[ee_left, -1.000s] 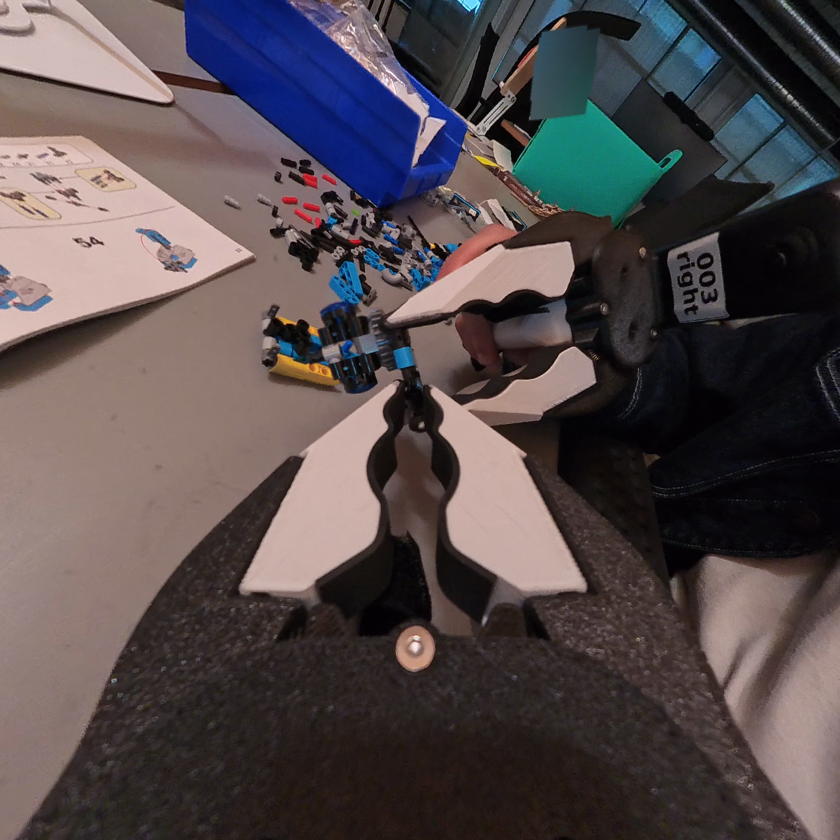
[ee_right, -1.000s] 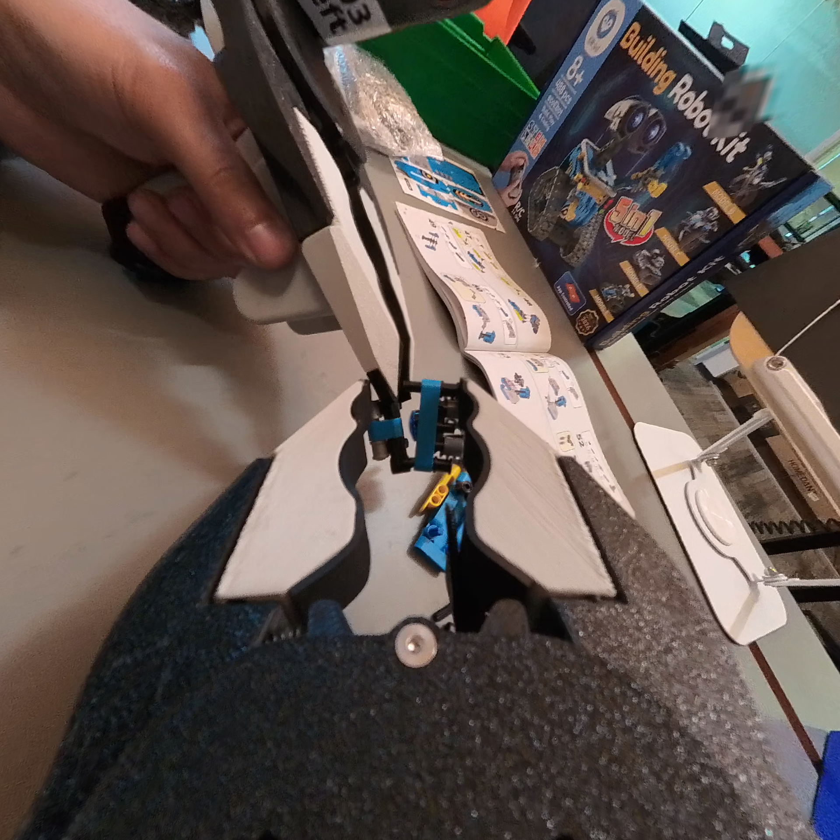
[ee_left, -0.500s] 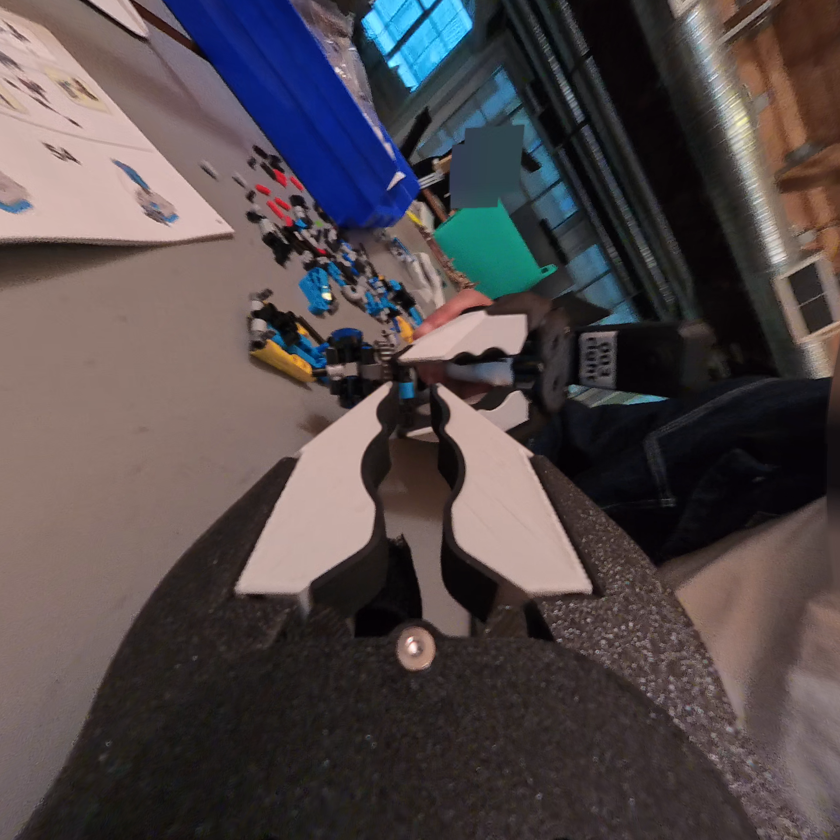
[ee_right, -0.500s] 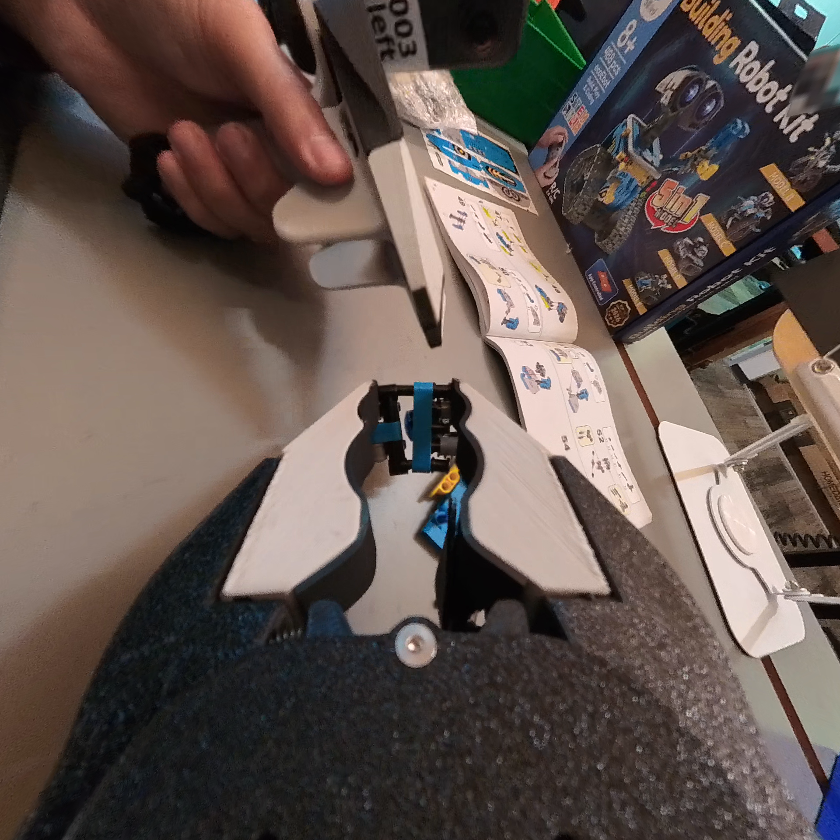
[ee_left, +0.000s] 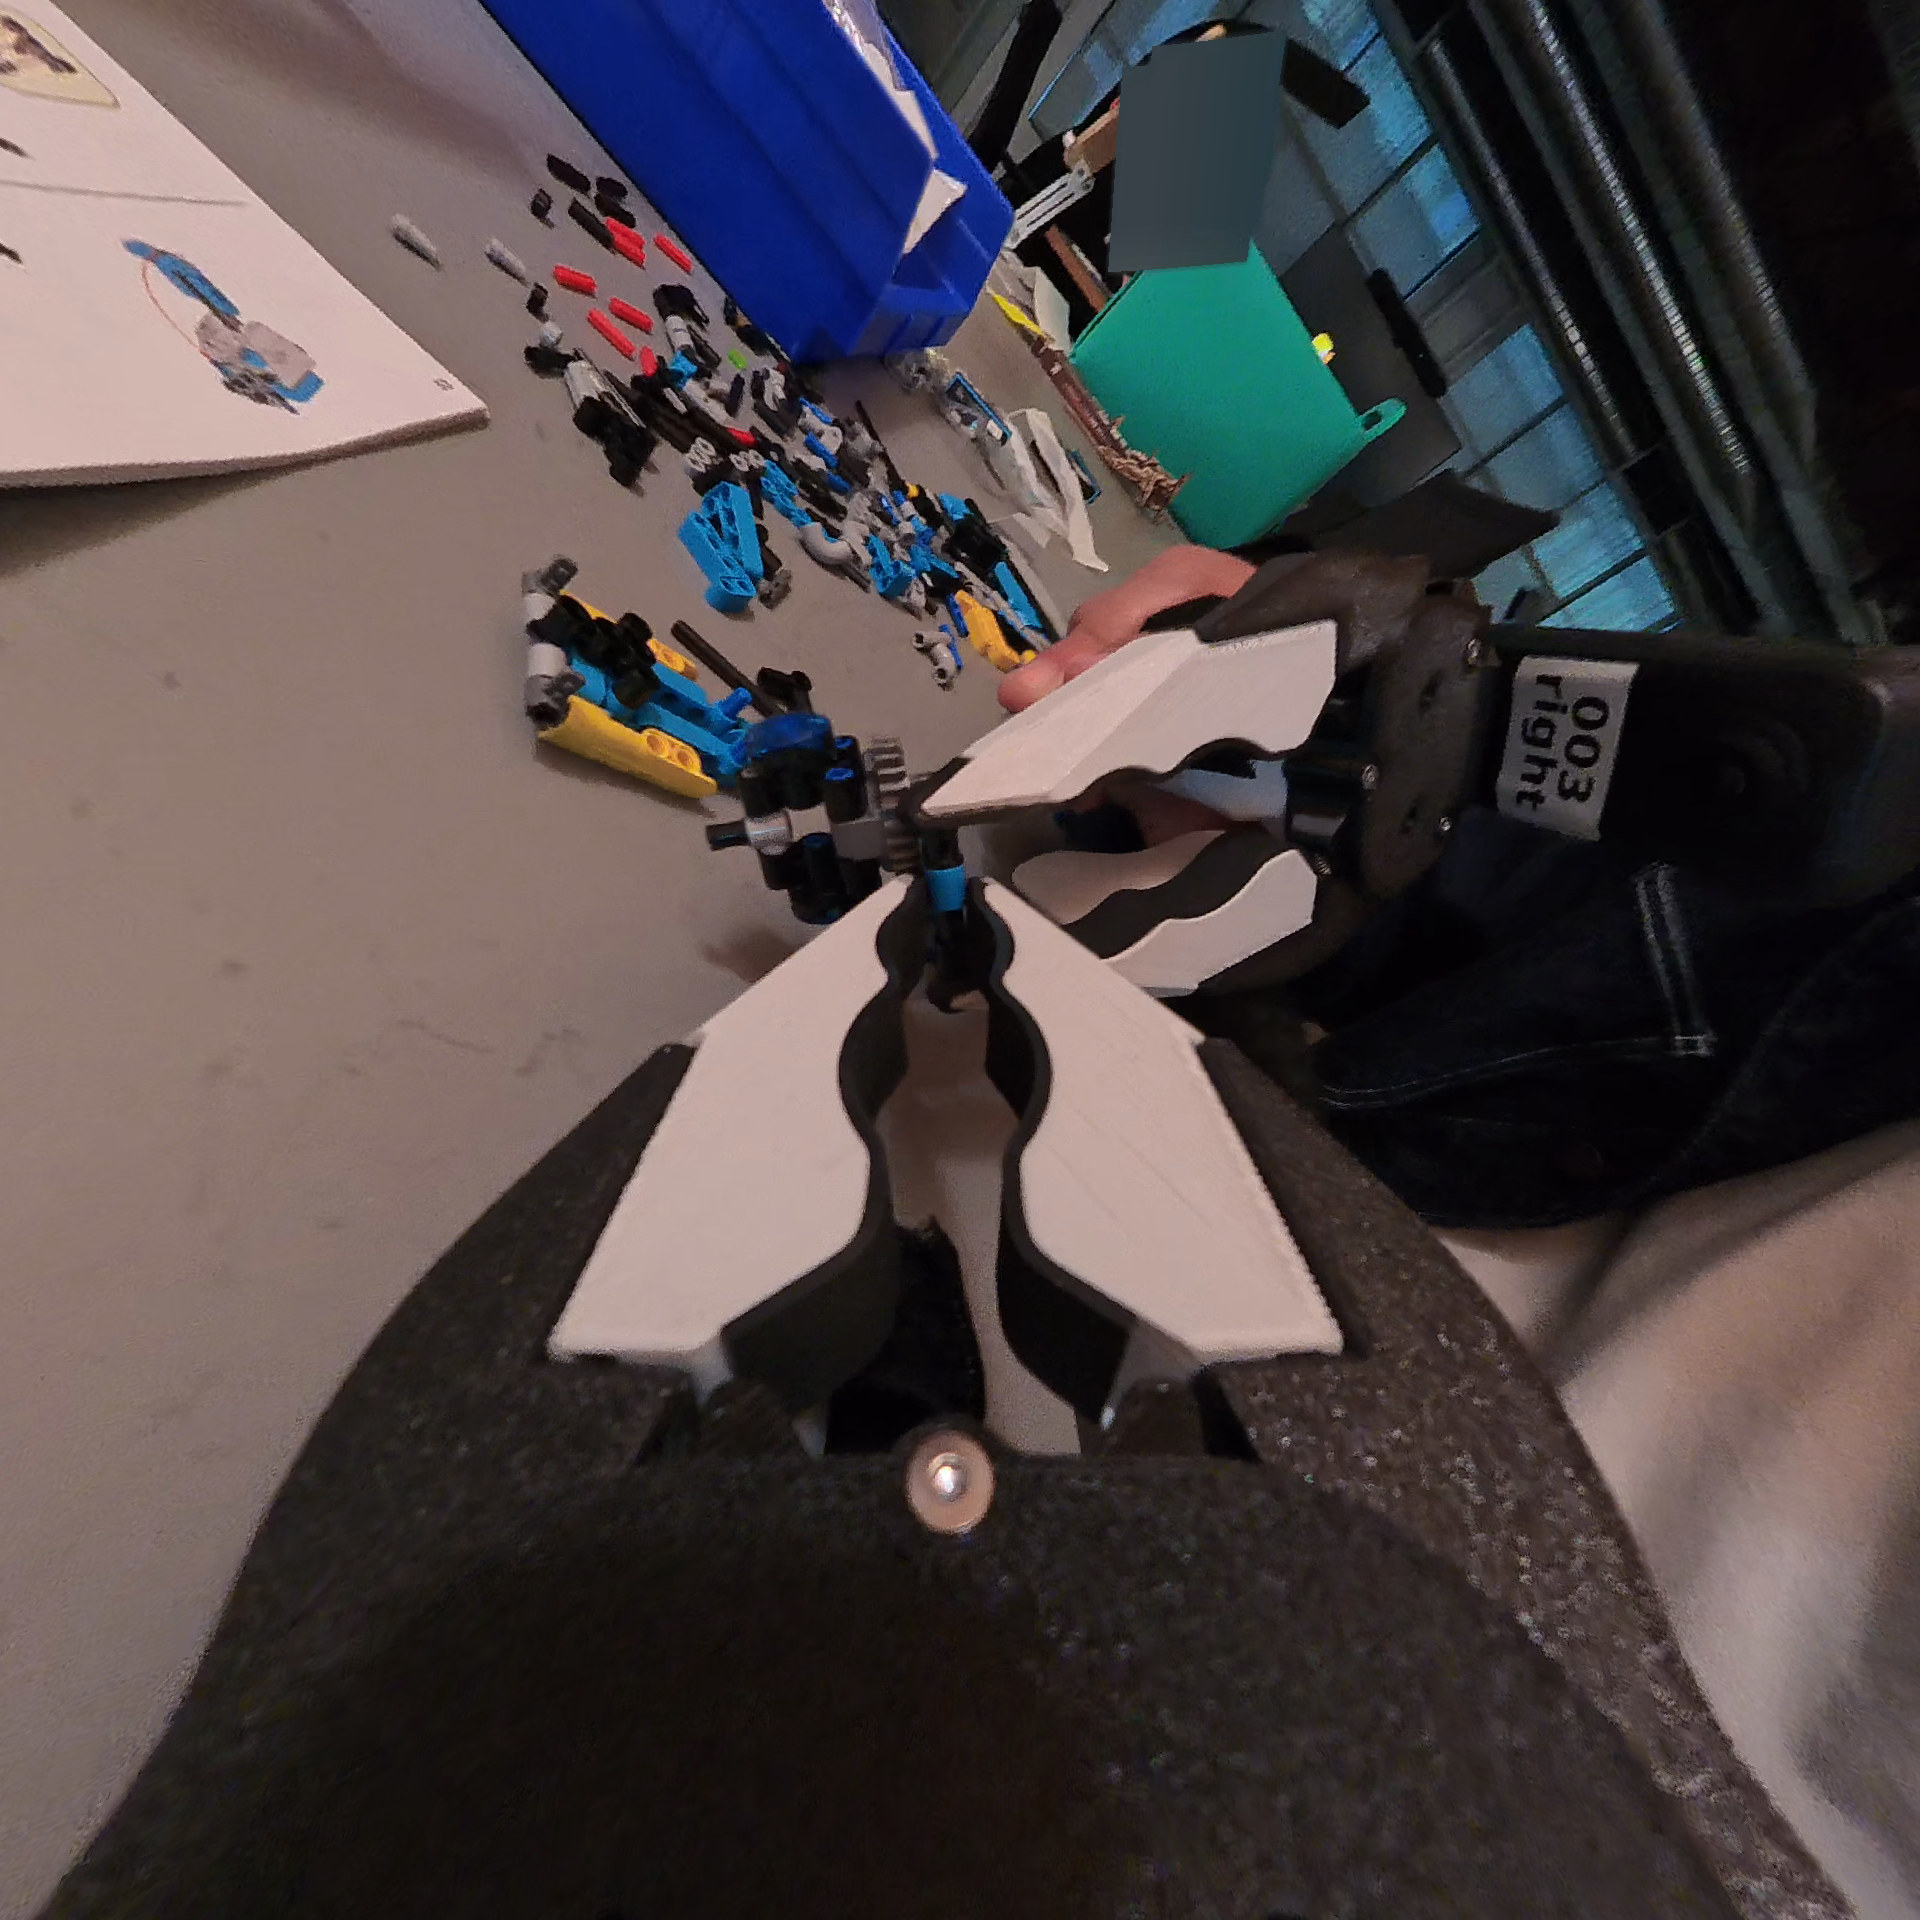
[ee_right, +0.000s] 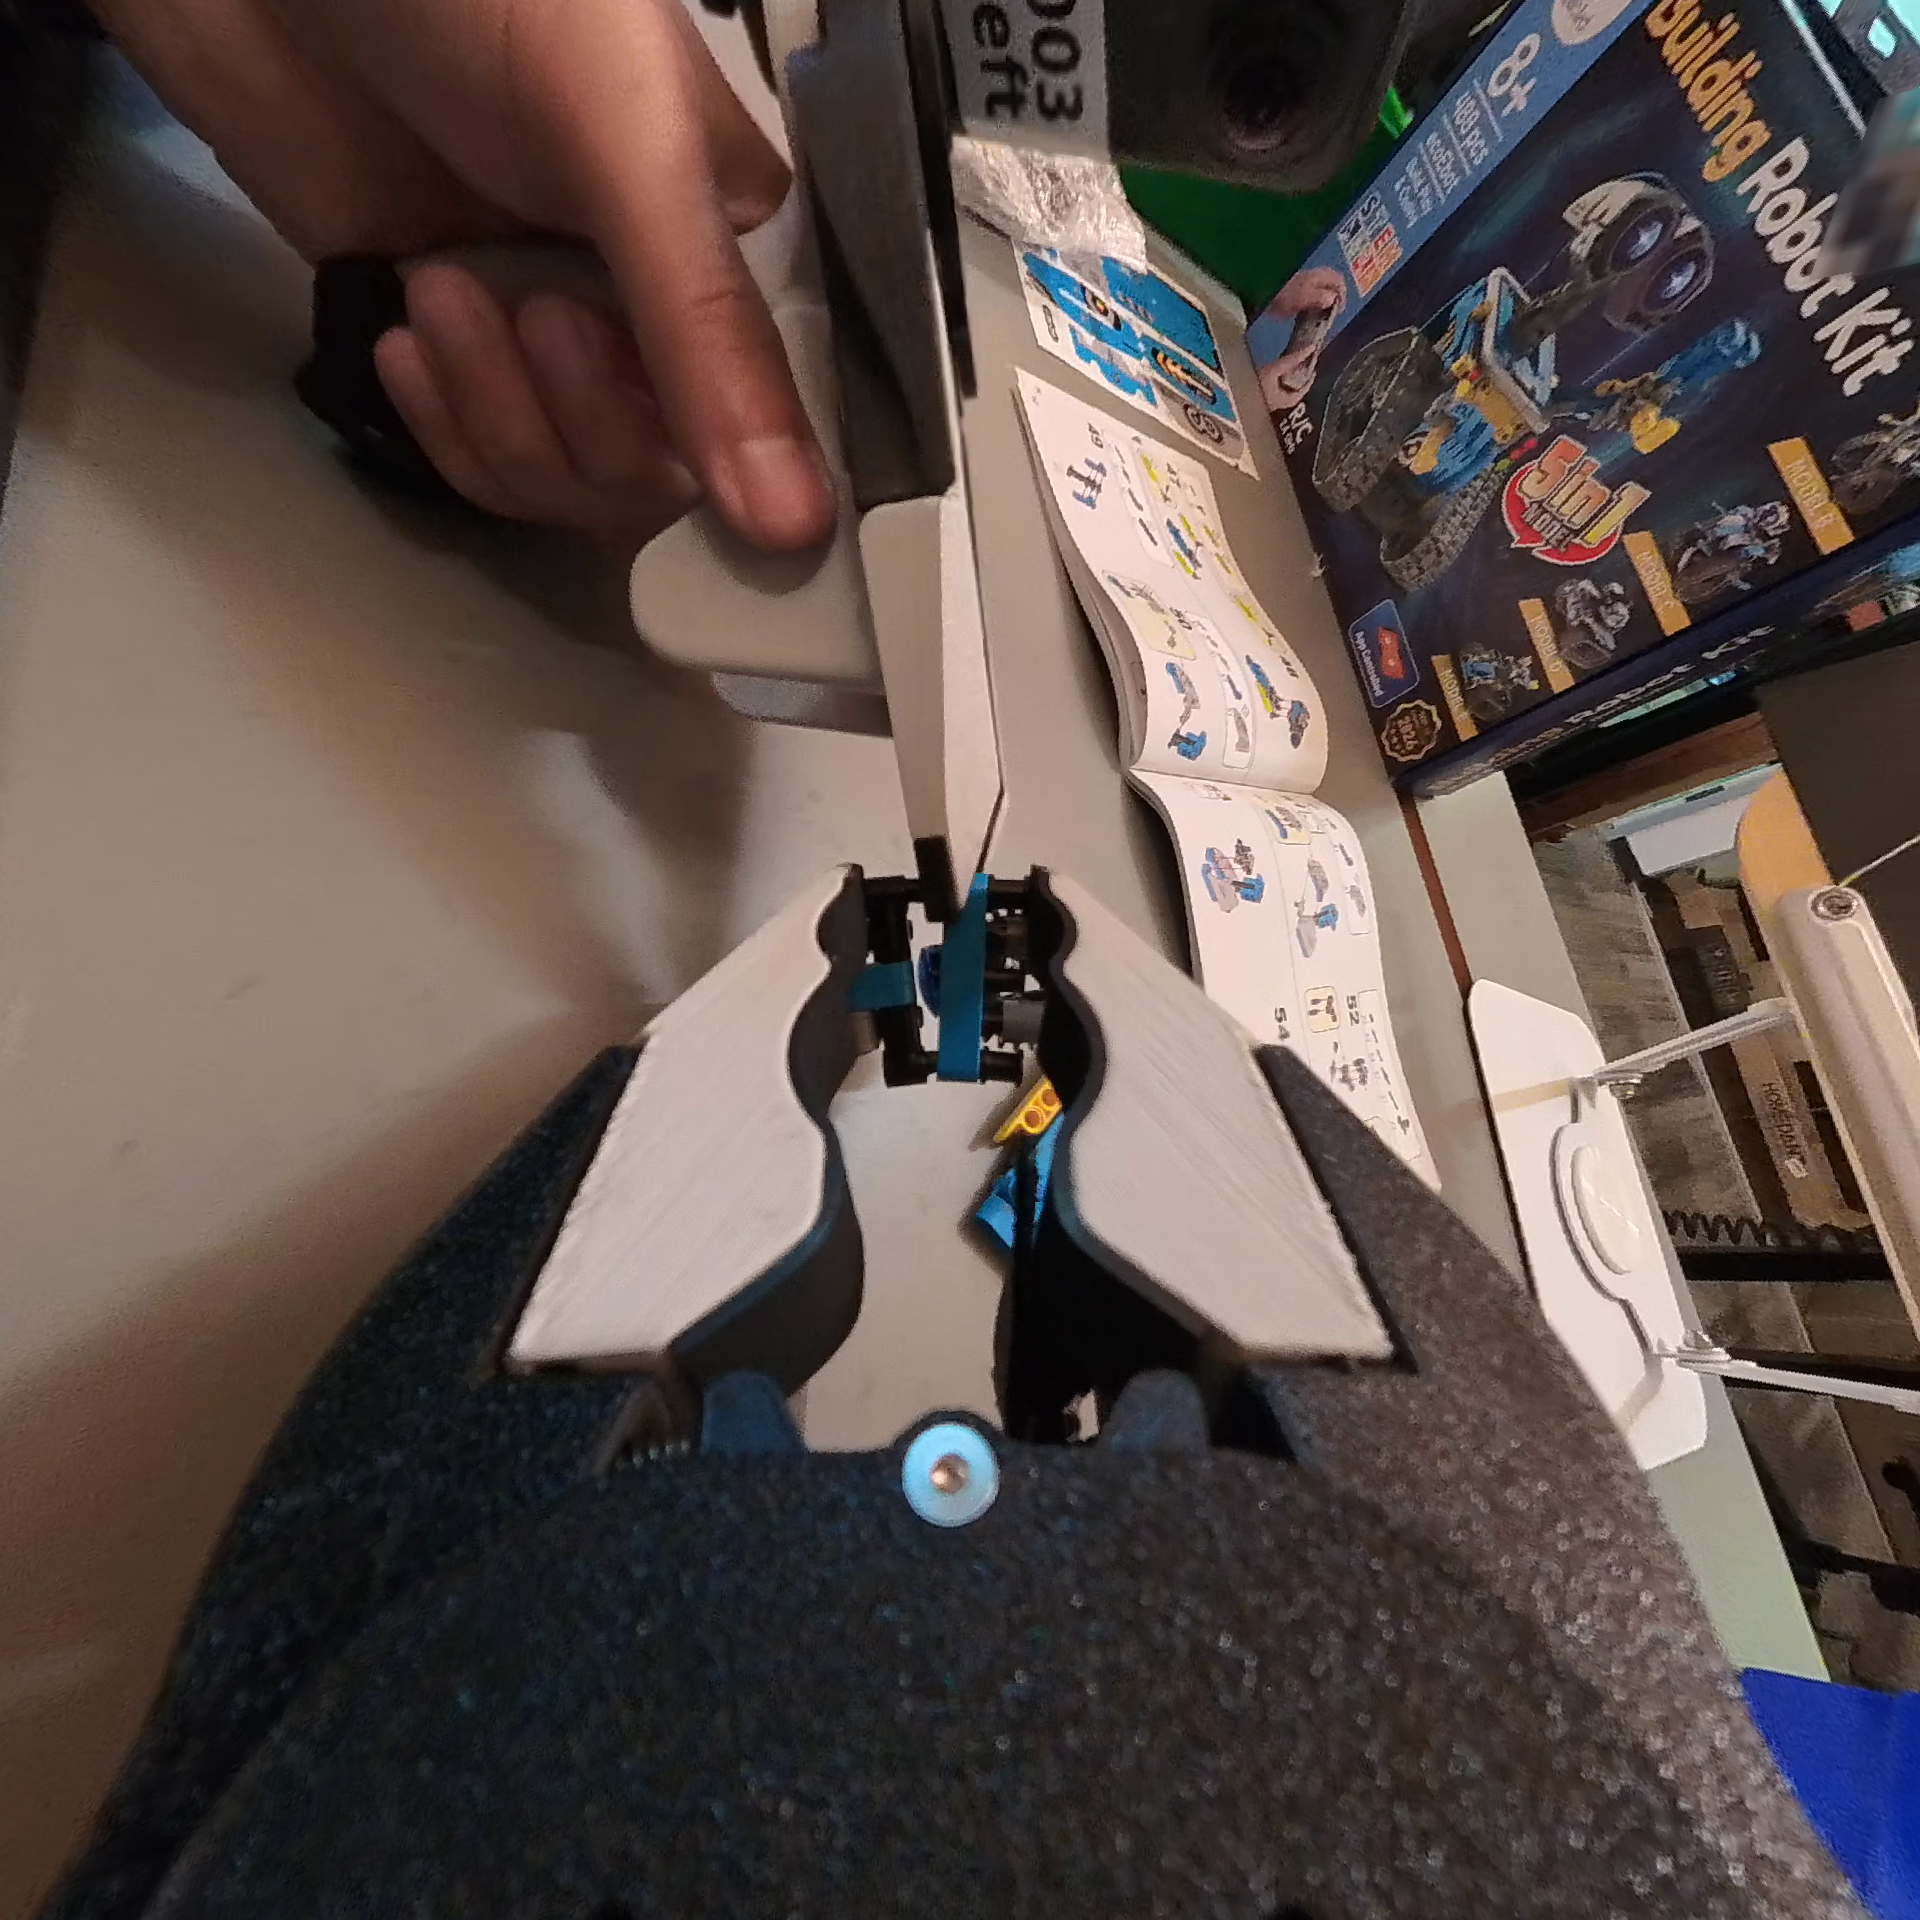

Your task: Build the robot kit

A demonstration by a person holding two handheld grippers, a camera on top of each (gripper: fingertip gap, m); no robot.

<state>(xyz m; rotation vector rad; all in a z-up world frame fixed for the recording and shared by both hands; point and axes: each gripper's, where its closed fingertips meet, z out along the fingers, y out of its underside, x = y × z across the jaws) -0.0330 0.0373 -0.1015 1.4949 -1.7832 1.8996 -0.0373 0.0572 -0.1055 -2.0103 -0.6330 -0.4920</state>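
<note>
Brick sub-assembly (ee_left: 821,805), black and blue with a grey gear, is held off the counter (ee_left: 260,935) between both grippers. Right gripper (ee_right: 951,904) is clamped across the black-and-blue frame end, jaws part closed on it. Left gripper (ee_left: 940,909) is nipped at its tips on a thin black stem with a blue collar sticking out of the same sub-assembly; its jaws meet at near right angles to the right gripper's.

Risks, as I read it:
- Left grip is only on a thin stem at the very fingertips. Any twist between the two grippers could pop the stem out or slip it.
- Both grippers share one small piece, so opposing pull could split a pin joint.
- A dropped part would land near the loose parts pile (ee_left: 790,457) just beyond the sub-assembly and be hard to find.

Counts:
- 2 grippers, 2 hands
- 1 held sub-assembly
- 1 second build, yellow and blue (ee_left: 623,696), on the counter just beyond the held one
- 1 open instruction booklet (ee_right: 1236,748), beyond it
- 1 sticker sheet (ee_right: 1132,343)
- 1 kit box (ee_right: 1621,343)
- 1 blue bin (ee_left: 790,156), behind the pile
- Loose parts: too many and too small to count
</note>
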